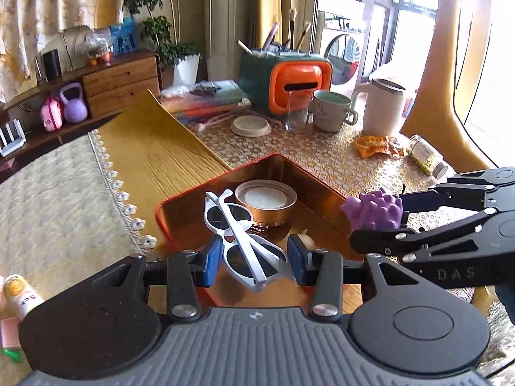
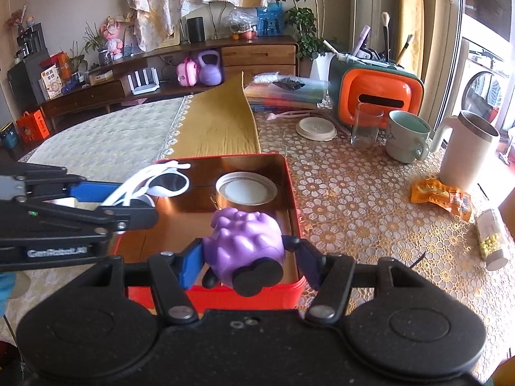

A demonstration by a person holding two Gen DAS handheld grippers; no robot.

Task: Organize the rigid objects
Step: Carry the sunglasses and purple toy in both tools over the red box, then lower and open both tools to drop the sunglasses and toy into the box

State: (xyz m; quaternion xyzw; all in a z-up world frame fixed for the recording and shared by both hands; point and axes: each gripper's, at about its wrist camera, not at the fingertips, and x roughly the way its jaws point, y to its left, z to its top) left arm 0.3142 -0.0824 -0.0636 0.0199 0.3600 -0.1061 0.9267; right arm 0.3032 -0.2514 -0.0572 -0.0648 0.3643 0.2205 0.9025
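Note:
A red tin box with a shiny copper inside stands on the table. A round gold tin with a white top sits in it. My left gripper is shut on white sunglasses and holds them over the box's near side; they also show in the right wrist view. My right gripper is shut on a purple spiky toy with black feet over the box's near edge; the toy shows in the left wrist view.
Behind the box on the patterned tablecloth stand an orange and green holder, a glass, a mug, a white jug and a white lid. An orange snack packet and a small jar lie to the right.

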